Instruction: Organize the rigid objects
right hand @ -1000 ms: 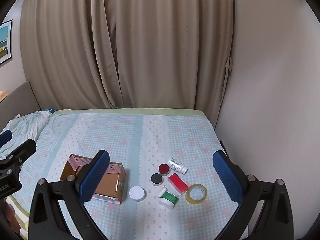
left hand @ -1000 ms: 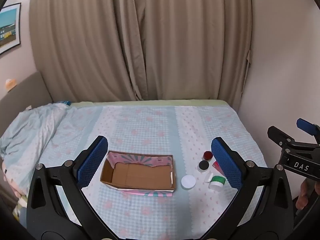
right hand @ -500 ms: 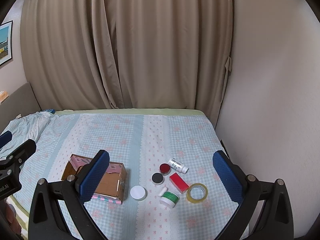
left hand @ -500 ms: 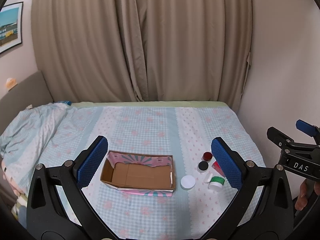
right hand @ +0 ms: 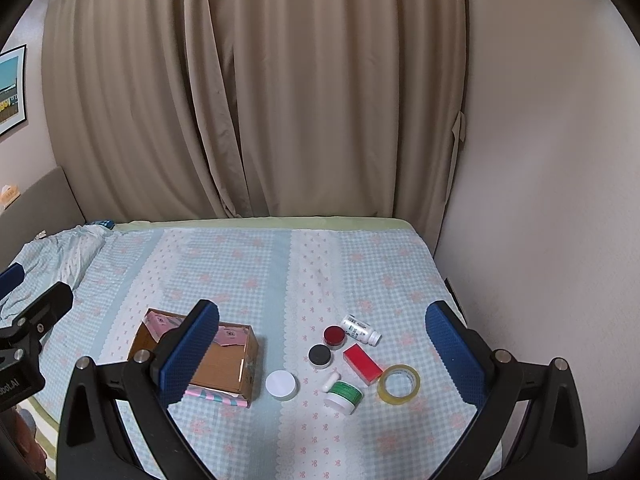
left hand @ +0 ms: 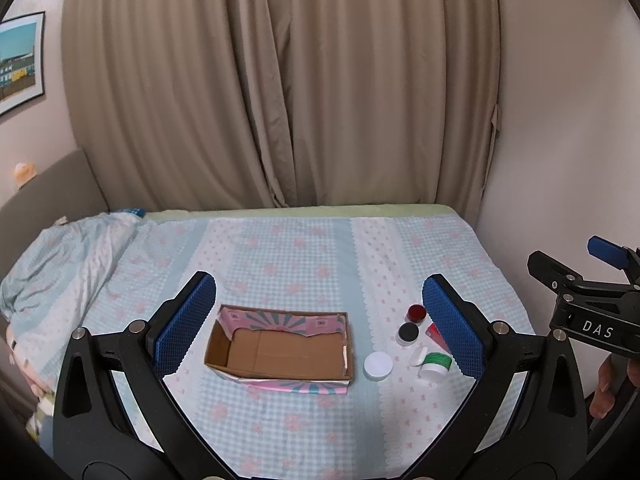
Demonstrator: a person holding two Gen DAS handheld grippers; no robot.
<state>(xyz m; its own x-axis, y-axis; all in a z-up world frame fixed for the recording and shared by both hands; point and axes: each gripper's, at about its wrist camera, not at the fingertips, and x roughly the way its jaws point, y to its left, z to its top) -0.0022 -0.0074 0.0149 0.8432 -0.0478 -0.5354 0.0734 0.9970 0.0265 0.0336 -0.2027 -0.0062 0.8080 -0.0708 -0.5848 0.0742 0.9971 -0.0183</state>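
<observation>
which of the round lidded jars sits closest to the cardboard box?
The white-lidded jar, just right of the cardboard box. The black-lidded, dark red-lidded and green-lidded jars all sit further right.

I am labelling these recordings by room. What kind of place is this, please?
Most likely a bedroom at home. The things lie on a bed with a flowered sheet, a rumpled quilt at one end, closed curtains behind it, and a framed picture on the wall.

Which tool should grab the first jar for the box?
Probably the right tool: the white-lidded jar and its neighbours sit between its open fingers. The left tool frames the empty cardboard box instead.
</observation>
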